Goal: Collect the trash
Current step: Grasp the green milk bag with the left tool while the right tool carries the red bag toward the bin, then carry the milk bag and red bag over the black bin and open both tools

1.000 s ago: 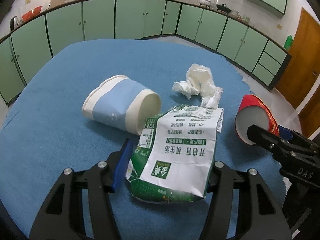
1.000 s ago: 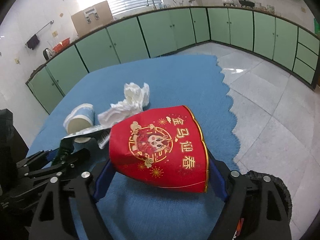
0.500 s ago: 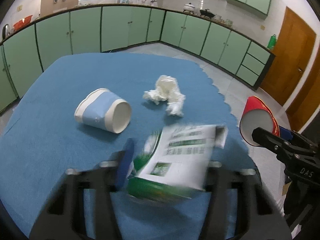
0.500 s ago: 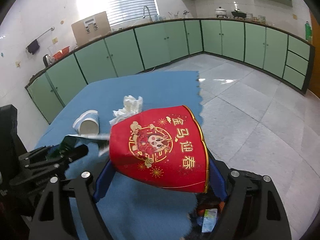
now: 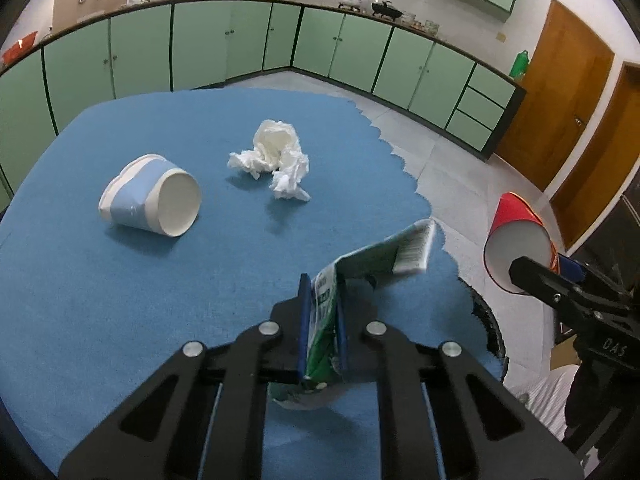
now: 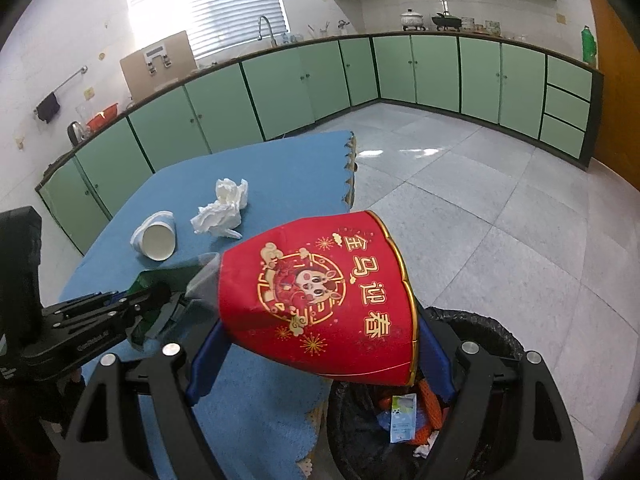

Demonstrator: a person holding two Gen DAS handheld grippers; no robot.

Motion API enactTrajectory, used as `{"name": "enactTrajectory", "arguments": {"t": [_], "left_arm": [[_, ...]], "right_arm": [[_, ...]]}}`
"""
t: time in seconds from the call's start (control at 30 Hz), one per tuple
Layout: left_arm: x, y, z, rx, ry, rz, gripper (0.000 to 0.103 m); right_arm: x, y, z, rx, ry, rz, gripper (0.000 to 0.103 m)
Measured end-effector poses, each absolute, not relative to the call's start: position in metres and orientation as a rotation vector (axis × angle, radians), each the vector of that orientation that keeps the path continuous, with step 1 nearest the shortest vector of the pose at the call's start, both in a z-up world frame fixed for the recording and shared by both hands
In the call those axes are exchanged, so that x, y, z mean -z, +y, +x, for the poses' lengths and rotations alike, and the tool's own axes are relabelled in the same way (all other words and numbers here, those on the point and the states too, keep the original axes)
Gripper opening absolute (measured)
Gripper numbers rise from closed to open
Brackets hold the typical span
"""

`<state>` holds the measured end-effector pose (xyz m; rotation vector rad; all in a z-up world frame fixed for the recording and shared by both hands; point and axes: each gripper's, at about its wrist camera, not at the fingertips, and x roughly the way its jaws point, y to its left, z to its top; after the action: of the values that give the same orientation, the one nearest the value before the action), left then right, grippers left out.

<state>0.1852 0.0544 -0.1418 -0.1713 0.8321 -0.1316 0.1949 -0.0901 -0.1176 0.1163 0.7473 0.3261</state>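
My left gripper is shut on a green-and-white snack bag and holds it squeezed flat above the blue table. My right gripper is shut on a red paper cup with gold print, held over a black-lined trash bin off the table's edge. The red cup also shows in the left wrist view. A blue-and-white paper cup lies on its side on the table. A crumpled white tissue lies beside it.
The bin holds several pieces of trash, among them a small carton. Green kitchen cabinets line the walls beyond a tiled floor. A wooden door stands at the right.
My left gripper has closed on the snack bag and lifted it off the table. My right gripper has carried the red cup rightward to above the bin.
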Motion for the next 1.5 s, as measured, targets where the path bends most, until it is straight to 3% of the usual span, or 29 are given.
{"name": "enactTrajectory", "arguments": {"t": [0.57, 1.37, 1.4, 1.47, 1.5], "left_arm": [[0.112, -0.032, 0.190, 0.307, 0.763, -0.129, 0.010], [0.172, -0.166, 0.227, 0.466, 0.872, -0.042, 0.012], [0.173, -0.167, 0.228, 0.474, 0.880, -0.047, 0.015], [0.174, -0.170, 0.232, 0.485, 0.890, -0.057, 0.039], [0.173, -0.169, 0.233, 0.487, 0.885, -0.064, 0.057]], "right_arm": [[0.103, -0.164, 0.158, -0.169, 0.687, 0.161, 0.081], [0.157, -0.262, 0.144, 0.010, 0.780, 0.214, 0.081], [0.159, -0.263, 0.146, 0.017, 0.787, 0.206, 0.082], [0.163, -0.266, 0.149, 0.027, 0.794, 0.202, 0.090], [0.164, -0.267, 0.149, 0.031, 0.796, 0.201, 0.092]]}}
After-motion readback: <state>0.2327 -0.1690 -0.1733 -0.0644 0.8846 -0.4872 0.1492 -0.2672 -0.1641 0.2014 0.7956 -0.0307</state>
